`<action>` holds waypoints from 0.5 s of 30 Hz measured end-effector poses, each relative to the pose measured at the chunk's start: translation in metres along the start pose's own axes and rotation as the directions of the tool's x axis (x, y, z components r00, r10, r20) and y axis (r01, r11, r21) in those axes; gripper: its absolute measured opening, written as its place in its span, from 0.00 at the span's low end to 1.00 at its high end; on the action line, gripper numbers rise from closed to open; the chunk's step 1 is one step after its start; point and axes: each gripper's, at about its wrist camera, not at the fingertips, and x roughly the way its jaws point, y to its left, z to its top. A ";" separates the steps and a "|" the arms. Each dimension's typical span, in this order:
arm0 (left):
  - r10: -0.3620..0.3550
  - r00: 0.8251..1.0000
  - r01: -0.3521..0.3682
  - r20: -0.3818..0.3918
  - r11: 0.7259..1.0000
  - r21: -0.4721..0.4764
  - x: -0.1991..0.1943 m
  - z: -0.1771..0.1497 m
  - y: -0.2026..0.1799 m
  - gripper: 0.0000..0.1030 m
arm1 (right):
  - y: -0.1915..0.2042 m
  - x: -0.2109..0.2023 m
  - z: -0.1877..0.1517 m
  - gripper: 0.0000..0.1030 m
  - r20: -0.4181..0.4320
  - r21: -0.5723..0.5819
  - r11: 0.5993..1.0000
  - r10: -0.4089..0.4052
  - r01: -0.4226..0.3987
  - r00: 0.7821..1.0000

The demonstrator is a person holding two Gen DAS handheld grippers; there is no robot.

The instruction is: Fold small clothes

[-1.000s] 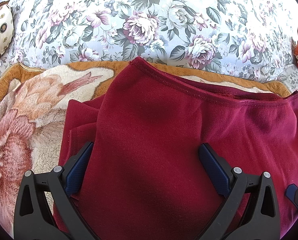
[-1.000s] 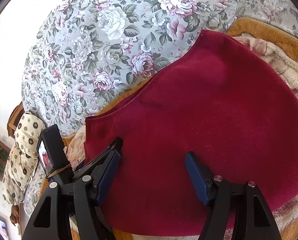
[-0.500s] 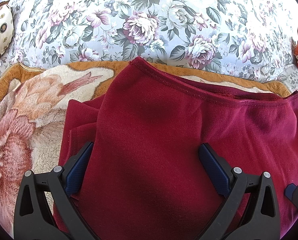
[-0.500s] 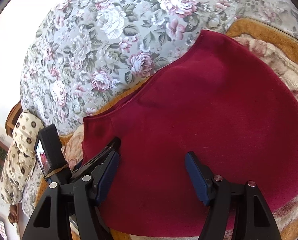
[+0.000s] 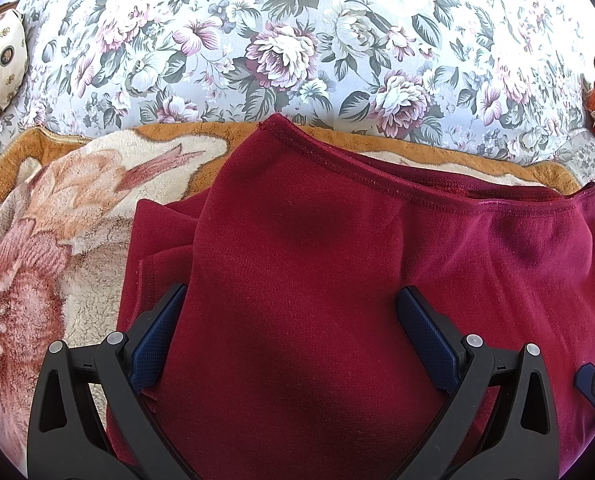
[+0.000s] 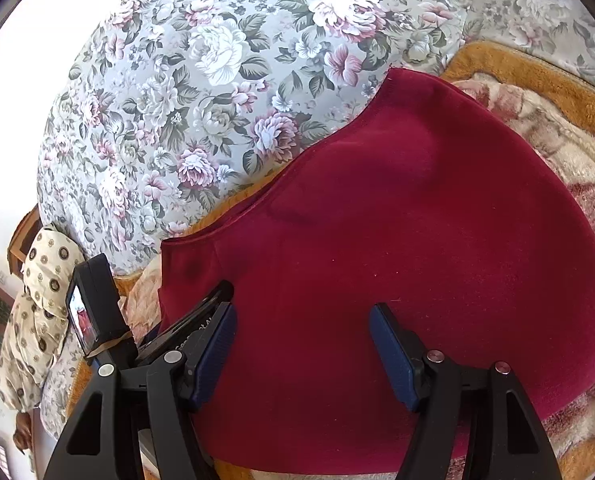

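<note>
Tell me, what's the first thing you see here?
A big dark red garment fills the middle, lying folded on a fuzzy orange and cream blanket. Behind it rises a cushion covered in flowers. Both hand-held grippers sit open over the red cloth.

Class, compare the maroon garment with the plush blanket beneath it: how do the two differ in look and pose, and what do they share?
The maroon garment is one plain colour; the plush blanket shows a cream and pink flower pattern with an orange border.
The garment is doubled over with a stitched hem on top; the blanket lies spread flat.
The garment lies on top; the blanket lies beneath it, on the floral sheet.
Both are soft fabrics.
</note>
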 end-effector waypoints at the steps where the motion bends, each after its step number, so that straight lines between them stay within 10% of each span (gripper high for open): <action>1: 0.000 1.000 0.000 0.000 1.000 0.000 0.000 0.000 0.000 1.00 | -0.001 0.000 0.000 0.65 0.000 0.004 1.000 -0.001 0.001 1.000; 15: 0.000 1.000 0.000 -0.003 1.000 -0.002 0.000 0.000 0.000 0.99 | 0.000 0.000 0.000 0.65 -0.006 -0.005 1.000 -0.016 0.016 1.000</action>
